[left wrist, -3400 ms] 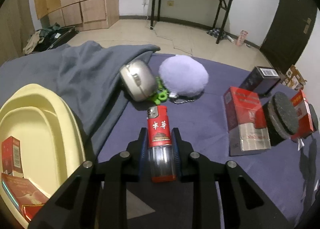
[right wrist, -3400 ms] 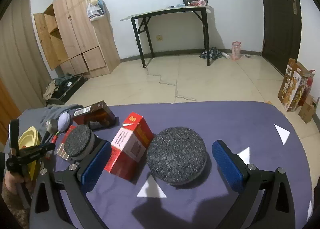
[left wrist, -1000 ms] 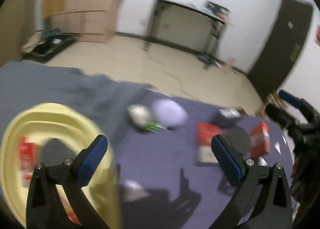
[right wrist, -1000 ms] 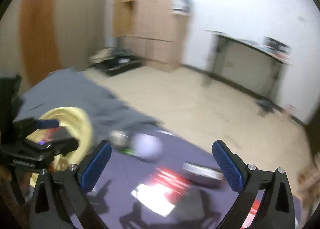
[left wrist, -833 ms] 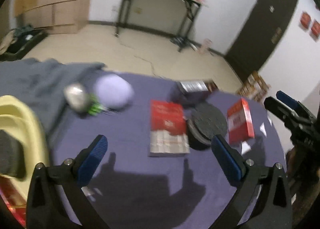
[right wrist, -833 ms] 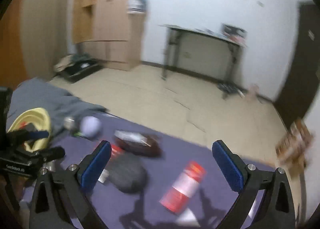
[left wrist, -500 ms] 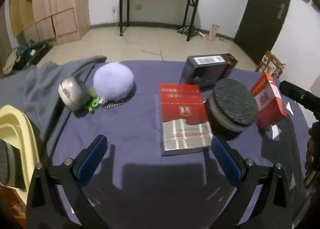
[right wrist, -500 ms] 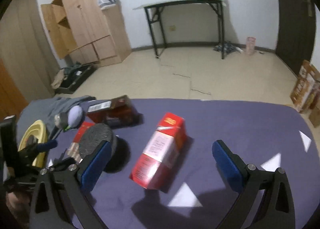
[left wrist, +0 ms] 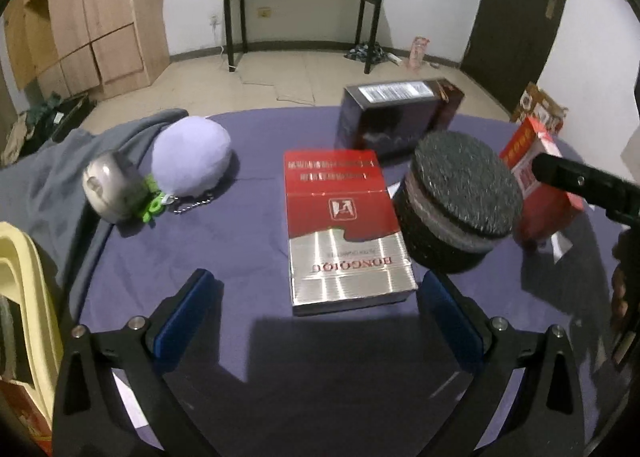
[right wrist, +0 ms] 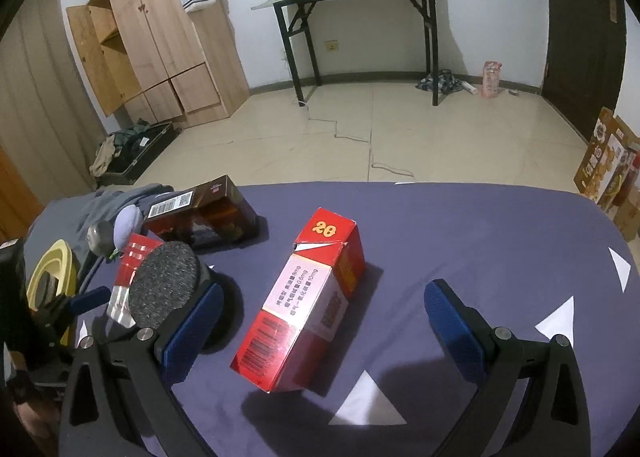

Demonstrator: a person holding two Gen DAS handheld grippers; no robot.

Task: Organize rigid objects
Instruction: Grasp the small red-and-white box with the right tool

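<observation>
Both tongs stand wide apart and hold nothing. Between the fingers of the left gripper (left wrist: 318, 311), just ahead of its tips, lies the flat red and silver carton (left wrist: 342, 225). Right of that, touching its edge, sits the round black puck (left wrist: 456, 201), with the dark box (left wrist: 396, 121) beyond and the purple pompom (left wrist: 190, 155) off to the left. The yellow basin (left wrist: 24, 289) is at the far left. Ahead of the right gripper (right wrist: 320, 315), between its fingers, lies the tall red box (right wrist: 304, 313) on the purple cloth (right wrist: 480, 241).
</observation>
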